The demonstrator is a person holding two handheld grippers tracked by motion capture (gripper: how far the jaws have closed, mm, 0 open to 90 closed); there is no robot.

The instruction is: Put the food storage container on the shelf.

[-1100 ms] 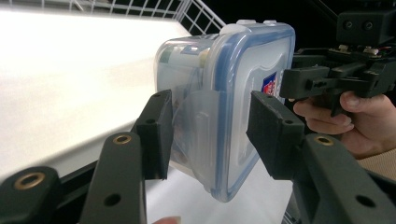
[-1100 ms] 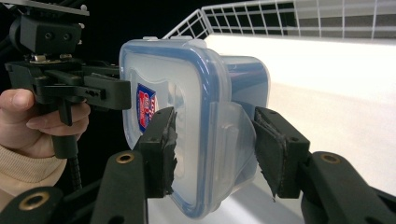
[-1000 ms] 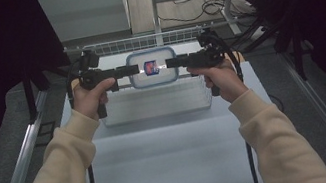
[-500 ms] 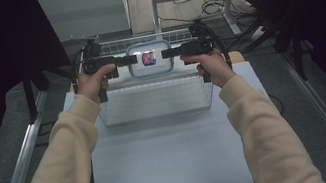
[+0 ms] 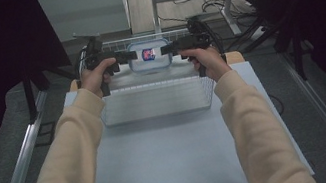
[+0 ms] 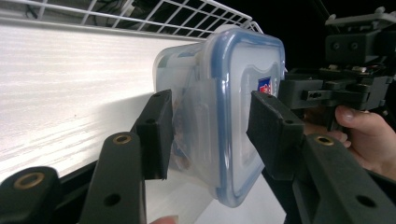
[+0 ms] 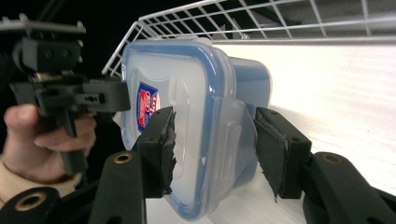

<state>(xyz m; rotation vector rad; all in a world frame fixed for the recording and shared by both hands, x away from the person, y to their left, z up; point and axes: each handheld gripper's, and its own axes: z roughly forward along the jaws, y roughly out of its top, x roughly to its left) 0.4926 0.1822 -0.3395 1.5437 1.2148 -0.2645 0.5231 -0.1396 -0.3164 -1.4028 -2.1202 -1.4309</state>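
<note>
A clear plastic container (image 5: 148,56) with a blue-rimmed lid and a red and blue label hangs in the air between my two grippers, over the far end of the table. My left gripper (image 5: 125,56) is shut on its left side, and my right gripper (image 5: 167,47) is shut on its right side. In the left gripper view my left gripper (image 6: 212,140) has one pad on the lid and one on the base of the container (image 6: 233,93). In the right gripper view my right gripper (image 7: 217,154) clamps the container (image 7: 187,88) the same way, across lid and latch flap.
A wire basket (image 5: 155,102) stands on the white table (image 5: 162,157) just in front of the hands. A second wire rack (image 5: 112,44) runs along the table's far edge behind the container. Dark floor and metal rails flank the table.
Both hands have carried the container away from the person, from above the near basket toward the far rack. The grip on both sides looks the same.
</note>
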